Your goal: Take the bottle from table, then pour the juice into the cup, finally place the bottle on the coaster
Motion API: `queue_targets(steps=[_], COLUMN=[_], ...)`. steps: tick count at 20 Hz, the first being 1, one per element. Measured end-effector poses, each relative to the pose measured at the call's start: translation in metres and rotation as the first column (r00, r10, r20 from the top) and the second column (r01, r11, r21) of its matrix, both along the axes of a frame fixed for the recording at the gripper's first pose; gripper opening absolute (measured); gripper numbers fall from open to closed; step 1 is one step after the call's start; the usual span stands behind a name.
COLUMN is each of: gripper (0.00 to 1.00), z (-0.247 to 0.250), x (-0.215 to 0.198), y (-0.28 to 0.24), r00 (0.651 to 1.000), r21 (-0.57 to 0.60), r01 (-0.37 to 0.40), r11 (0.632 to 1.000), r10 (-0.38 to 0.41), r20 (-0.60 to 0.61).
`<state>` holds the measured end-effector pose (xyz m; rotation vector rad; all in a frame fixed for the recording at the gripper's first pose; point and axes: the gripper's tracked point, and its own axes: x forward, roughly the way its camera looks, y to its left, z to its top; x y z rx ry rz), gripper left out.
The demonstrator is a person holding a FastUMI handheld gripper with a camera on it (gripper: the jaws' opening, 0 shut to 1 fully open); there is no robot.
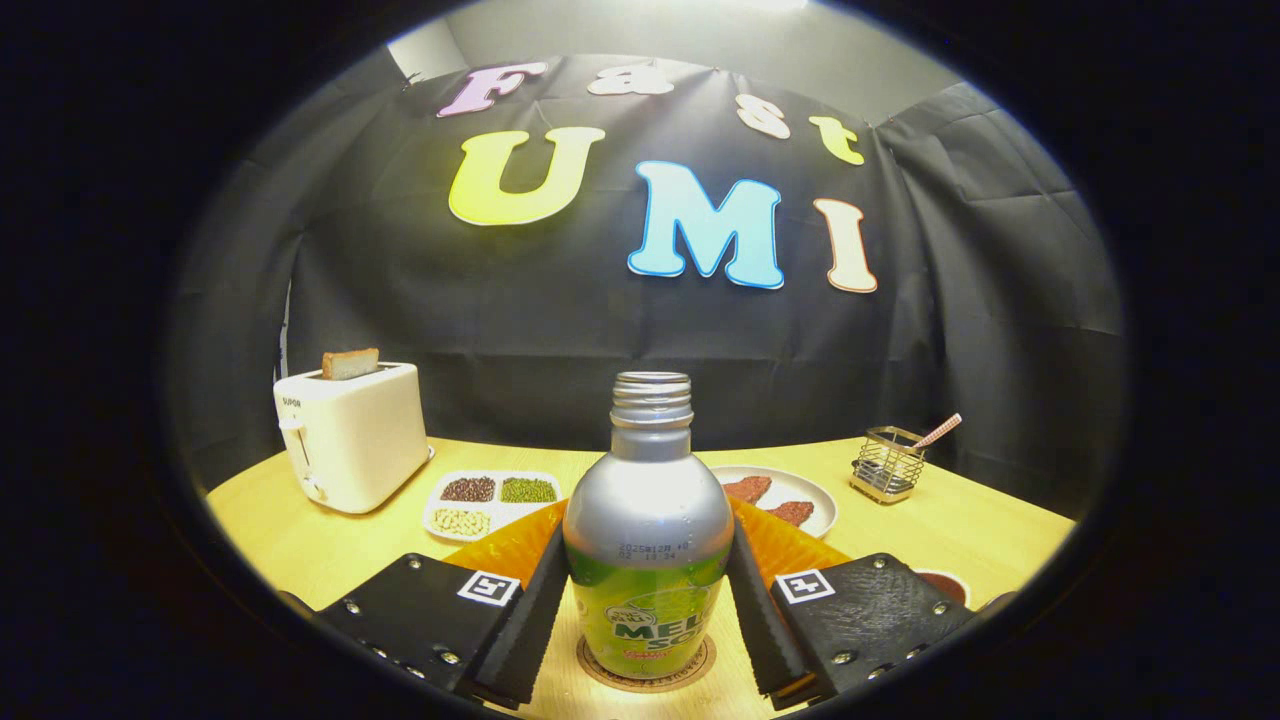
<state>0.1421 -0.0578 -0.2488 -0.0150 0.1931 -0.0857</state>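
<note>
**Bottle stands upright on the coaster between the gripper's two fingers**

Far off to the left of the fingers, a white toaster (352, 440) holds a slice of toast (350, 363); a small brand word on its side is too tiny to read with confidence. Nearer, beyond the left finger, a white tray (490, 503) holds three kinds of beans.

The gripper (648, 600) points straight ahead. Directly between its fingers stands the bottle (648, 540), silver above and green below, long axis vertical, cap off, threaded neck open. Each finger sits at one side of the bottle's body; whether they still press on it or have just parted cannot be told from this angle. Green label letters begin "MEL", the rest hidden, with a printed date code above. The bottle's base rests on a round coaster (648, 668) on the wooden table (300, 545).

Beyond the right finger, a plate (790, 497) carries reddish pieces of food. Farther right stands a wire holder (887, 463) with a straw.

Judged from this, only release and straight withdrawal remain.
</note>
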Motion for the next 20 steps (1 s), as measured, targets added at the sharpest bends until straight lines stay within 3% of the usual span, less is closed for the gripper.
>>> queue_targets(steps=[5, 12, 17, 20], gripper=[0.79, 0.79, 0.79, 0.85], z=[-0.003, -0.01, -0.007, -0.007], x=[0.005, 0.005, 0.003, -0.001], y=[0.003, -0.004, -0.001, -0.008], r00=[1.0, 0.999, 0.998, 0.999], r21=[-0.048, 0.016, -0.004, -0.033], r01=[-0.018, 0.007, 0.003, 0.033], r11=[0.999, 1.0, 1.0, 0.999], r10=[0.019, -0.008, -0.002, -0.032], r20=[0.024, 0.048, 0.056, 0.036])
